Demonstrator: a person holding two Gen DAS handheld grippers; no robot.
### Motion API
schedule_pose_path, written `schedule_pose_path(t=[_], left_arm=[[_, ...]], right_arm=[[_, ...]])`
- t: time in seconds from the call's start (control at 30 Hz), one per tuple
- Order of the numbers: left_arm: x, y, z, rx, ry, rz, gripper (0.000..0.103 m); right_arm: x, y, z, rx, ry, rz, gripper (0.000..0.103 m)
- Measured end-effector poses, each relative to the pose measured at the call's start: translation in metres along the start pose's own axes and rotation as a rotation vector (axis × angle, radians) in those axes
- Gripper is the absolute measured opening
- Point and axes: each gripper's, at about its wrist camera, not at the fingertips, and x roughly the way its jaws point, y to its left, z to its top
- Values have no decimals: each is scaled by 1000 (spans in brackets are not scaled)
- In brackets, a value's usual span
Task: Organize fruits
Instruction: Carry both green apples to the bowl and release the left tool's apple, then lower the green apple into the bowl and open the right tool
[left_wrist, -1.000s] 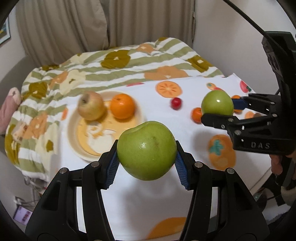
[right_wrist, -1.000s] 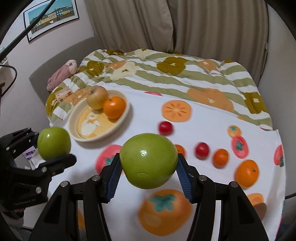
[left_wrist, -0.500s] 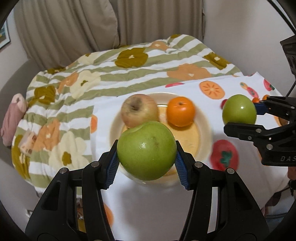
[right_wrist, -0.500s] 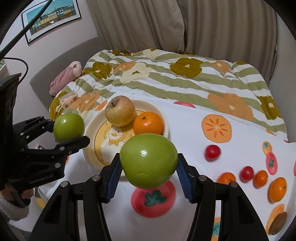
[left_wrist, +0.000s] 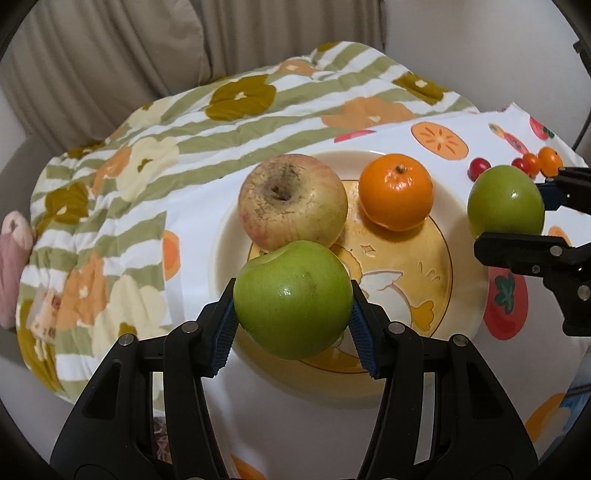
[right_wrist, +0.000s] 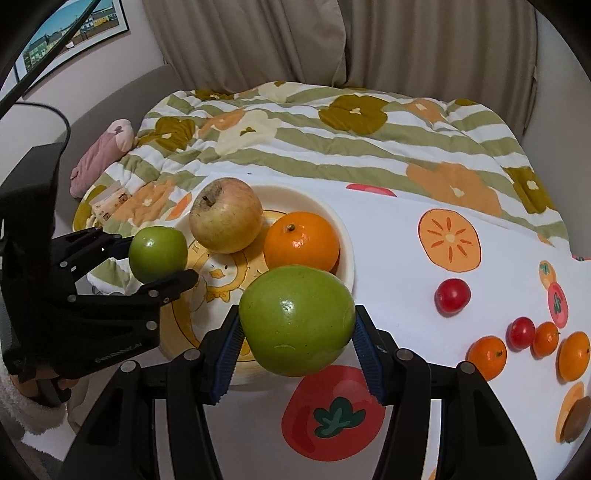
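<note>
My left gripper (left_wrist: 293, 321) is shut on a green apple (left_wrist: 293, 297) and hangs over the near part of a cream plate (left_wrist: 463, 266) with a yellow cartoon print. My right gripper (right_wrist: 297, 330) is shut on a second green apple (right_wrist: 297, 319) just off the plate's (right_wrist: 345, 243) right rim. On the plate lie a reddish-yellow apple (left_wrist: 291, 205) and an orange (left_wrist: 396, 192). The right gripper's apple (left_wrist: 505, 202) shows at the right of the left wrist view. The left gripper's apple (right_wrist: 158, 253) shows at the left of the right wrist view.
A white cloth printed with fruit (right_wrist: 388, 236) covers the table. Loose on it to the right lie cherry tomatoes (right_wrist: 452, 296), small oranges (right_wrist: 487, 357) and a kiwi (right_wrist: 576, 419). A striped flowered quilt (right_wrist: 332, 140) lies behind, with a pink plush (right_wrist: 101, 155) at the left.
Both grippers, each still holding its green apple, have travelled left across the cloth and slightly down to the plate, which now looks larger and nearer in both views.
</note>
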Motion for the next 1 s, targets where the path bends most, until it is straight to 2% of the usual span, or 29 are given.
schedule_pose_path(t=[0.27, 0.43, 0.47, 0.5, 0.53, 0.63, 1.0], left_arm=[[13, 2, -3, 11, 40, 1, 59], [10, 7, -3, -15, 30, -47, 61], [8, 7, -3, -13, 21, -46, 75], [5, 6, -3, -7, 10, -41, 97], [0, 6, -2, -1, -11, -30, 103], [-15, 8, -2, 2, -53, -46, 103], [-31, 10, -22, -24, -19, -51, 103]], right_arm=[[-3, -3, -5, 44, -6, -30, 54], [-7, -7, -7, 59, -4, -45, 54], [-8, -7, -6, 61, -7, -47, 54], [-10, -8, -6, 64, -8, -51, 54], [-10, -9, -6, 66, -9, -55, 54], [-13, -12, -5, 77, -9, -60, 53], [0, 4, -2, 33, 23, -18, 54]])
